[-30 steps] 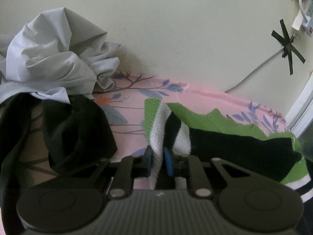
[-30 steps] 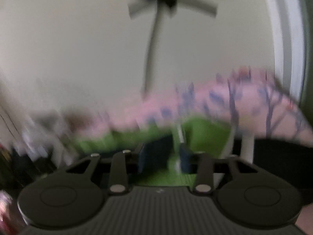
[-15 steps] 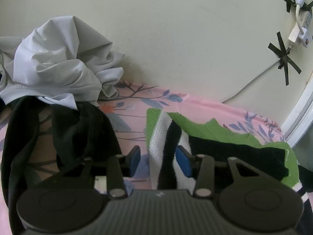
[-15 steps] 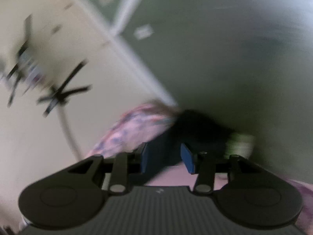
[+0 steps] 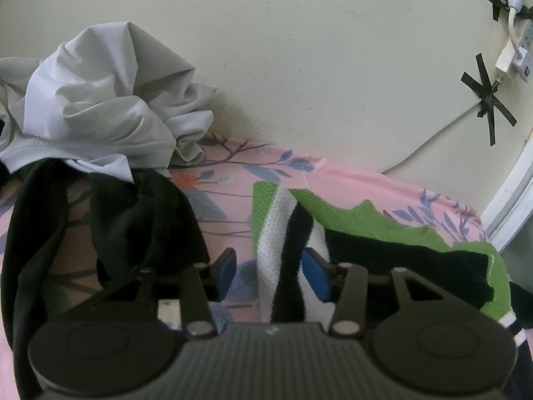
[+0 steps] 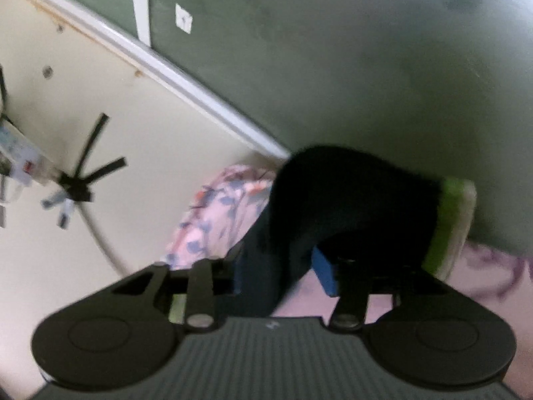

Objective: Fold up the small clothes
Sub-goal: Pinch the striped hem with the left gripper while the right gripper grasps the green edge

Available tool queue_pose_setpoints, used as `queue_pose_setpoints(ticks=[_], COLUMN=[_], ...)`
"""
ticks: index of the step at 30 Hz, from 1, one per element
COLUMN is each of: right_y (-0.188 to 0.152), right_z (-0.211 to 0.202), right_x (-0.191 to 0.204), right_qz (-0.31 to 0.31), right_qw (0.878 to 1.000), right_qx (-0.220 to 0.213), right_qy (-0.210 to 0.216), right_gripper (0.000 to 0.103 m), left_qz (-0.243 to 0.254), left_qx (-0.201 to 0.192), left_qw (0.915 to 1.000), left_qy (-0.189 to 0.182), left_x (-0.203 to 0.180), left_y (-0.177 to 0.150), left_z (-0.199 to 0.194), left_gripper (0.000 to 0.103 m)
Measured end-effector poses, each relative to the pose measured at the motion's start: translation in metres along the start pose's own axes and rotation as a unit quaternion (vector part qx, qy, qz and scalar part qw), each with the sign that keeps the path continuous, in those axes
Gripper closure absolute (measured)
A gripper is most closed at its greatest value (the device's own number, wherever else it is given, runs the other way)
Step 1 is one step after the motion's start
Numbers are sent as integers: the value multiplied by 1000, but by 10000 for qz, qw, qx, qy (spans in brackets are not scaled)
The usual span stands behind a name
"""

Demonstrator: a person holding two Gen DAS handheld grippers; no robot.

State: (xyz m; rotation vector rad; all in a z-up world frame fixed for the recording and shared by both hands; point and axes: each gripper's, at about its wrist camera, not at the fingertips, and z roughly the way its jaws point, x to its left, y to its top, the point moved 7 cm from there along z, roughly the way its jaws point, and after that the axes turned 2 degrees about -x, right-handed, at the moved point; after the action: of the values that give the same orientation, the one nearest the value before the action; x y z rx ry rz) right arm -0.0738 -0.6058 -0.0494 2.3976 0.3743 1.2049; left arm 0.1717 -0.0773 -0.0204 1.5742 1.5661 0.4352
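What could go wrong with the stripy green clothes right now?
1. The left gripper is open, so the white and black striped edge between its fingers is loose and might slide out of place.
2. In the blurry right view, the right gripper looks open too, with the black fabric humped up between the fingers; the fold might flop open.
3. The black garment lies close by and might get snagged.

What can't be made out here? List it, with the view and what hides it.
- Left wrist view: the near end of the green, white and black garment is hidden behind the left gripper.
- Left wrist view: the black garment is cut off by the left edge.
- Right wrist view: motion blur hides whether the right gripper grips the dark fabric.
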Motion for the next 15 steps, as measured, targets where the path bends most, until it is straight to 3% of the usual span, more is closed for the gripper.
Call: queue_pose_setpoints(ticks=[1,4,6,8,10,12,14,15], right_y=[5,27,40,40,23,-13,-69,-107], right_z=[5,-3,-17,-32,-44,-51,-54,-53], right_x=[2,29,74,128,190,242,281,295], right_qz=[-153,-467,-925,-1622,-2560,-3432,-4307,-4783], right_qw=[9998,9978,9924,9796,9545,9219,8772,8461], right_qx=[9,-433,-783,-1026,-1149,-1035,-634,-255], right_qy=[-125,-170,219,605,1007,1467,2027,2337], right_gripper=[88,90,90,90,90,89,86,85], left_qz=[-3,-21,-24,-36,-68,-179,-292,-357], left_qx=[8,8,-14,-73,-153,-237,-302,-319], left_qw=[10000,10000,10000,9999,9996,9988,9976,9968], left_qy=[-10,-23,-46,-116,-214,-378,-552,-648], left_x=[0,0,0,0,0,2,6,9], left_y=[0,0,1,2,3,5,8,10], left_z=[0,1,0,-3,-7,-12,-16,-18], left_gripper=[59,59,59,58,56,53,50,48])
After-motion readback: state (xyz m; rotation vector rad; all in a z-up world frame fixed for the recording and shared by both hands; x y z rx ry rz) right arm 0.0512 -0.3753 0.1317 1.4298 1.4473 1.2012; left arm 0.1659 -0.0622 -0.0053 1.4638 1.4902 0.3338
